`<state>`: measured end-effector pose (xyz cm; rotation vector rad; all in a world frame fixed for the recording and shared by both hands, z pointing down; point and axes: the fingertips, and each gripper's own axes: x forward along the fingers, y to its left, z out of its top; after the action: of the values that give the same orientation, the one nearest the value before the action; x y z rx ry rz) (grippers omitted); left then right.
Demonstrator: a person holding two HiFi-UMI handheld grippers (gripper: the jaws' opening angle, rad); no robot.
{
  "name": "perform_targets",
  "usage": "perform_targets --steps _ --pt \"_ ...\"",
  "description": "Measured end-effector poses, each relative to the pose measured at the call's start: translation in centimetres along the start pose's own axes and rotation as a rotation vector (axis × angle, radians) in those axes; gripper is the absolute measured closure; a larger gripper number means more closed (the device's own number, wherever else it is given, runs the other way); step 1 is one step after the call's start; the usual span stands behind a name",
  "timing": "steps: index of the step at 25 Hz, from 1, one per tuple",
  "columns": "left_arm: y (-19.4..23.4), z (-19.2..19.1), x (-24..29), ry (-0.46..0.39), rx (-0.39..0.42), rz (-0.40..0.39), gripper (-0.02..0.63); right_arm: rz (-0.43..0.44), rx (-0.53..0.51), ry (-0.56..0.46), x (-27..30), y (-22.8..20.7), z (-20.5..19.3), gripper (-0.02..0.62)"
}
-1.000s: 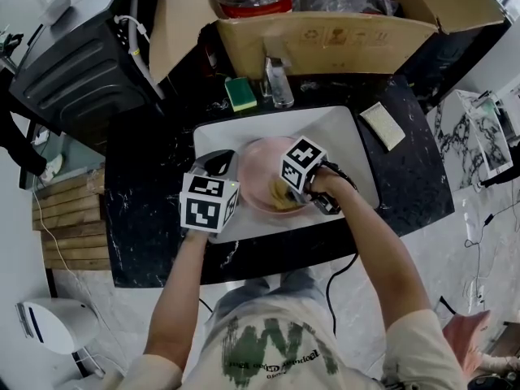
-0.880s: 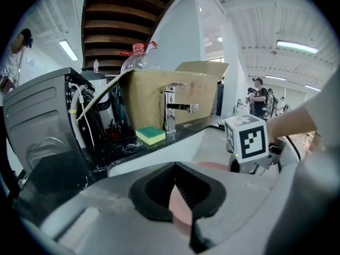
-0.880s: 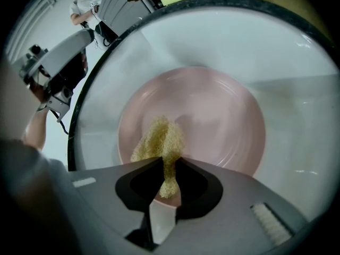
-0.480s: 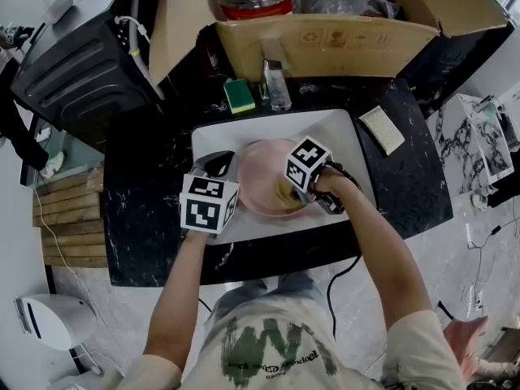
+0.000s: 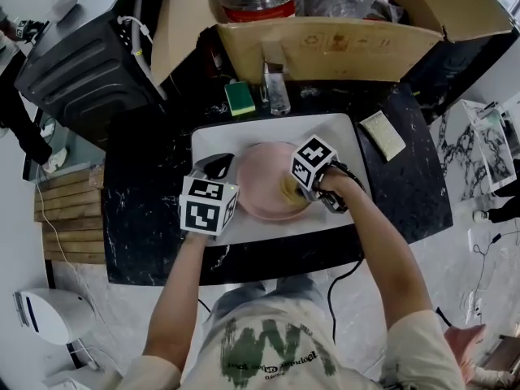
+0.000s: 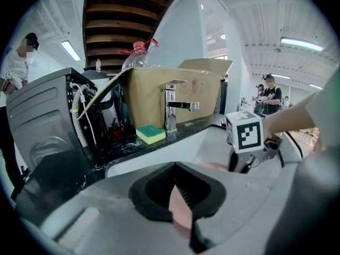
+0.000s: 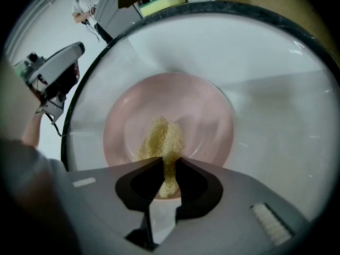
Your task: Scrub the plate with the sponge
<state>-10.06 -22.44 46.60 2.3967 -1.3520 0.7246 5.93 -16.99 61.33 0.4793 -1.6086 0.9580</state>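
A pink plate [image 5: 264, 192] lies in the white sink [image 5: 341, 132]. My left gripper [image 5: 229, 169] is shut on the plate's left rim; in the left gripper view a pink sliver of the plate [image 6: 182, 212] shows between the closed jaws of that gripper [image 6: 178, 195]. My right gripper [image 5: 297, 184] is shut on a yellow sponge [image 5: 288, 190] and presses it on the plate's right half. In the right gripper view the sponge [image 7: 161, 142] runs out from that gripper [image 7: 168, 170] onto the plate [image 7: 207, 122].
A green-and-yellow sponge [image 5: 240, 96] lies on the black counter behind the sink, beside the faucet [image 5: 276, 80]. A beige pad [image 5: 382, 135] lies to the sink's right. A cardboard box [image 5: 325, 35] stands behind, with a dark machine [image 5: 73, 63] at the left.
My right gripper has slid the sponge a little to the right across the plate. The left gripper has kept its hold on the rim.
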Motion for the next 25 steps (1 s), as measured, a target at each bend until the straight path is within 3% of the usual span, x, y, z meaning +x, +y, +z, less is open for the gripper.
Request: perform_targets --steps 25 --pt "-0.9 1.4 1.6 -0.004 -0.021 0.014 0.601 -0.091 0.021 -0.118 -1.9 -3.9 1.6 0.532"
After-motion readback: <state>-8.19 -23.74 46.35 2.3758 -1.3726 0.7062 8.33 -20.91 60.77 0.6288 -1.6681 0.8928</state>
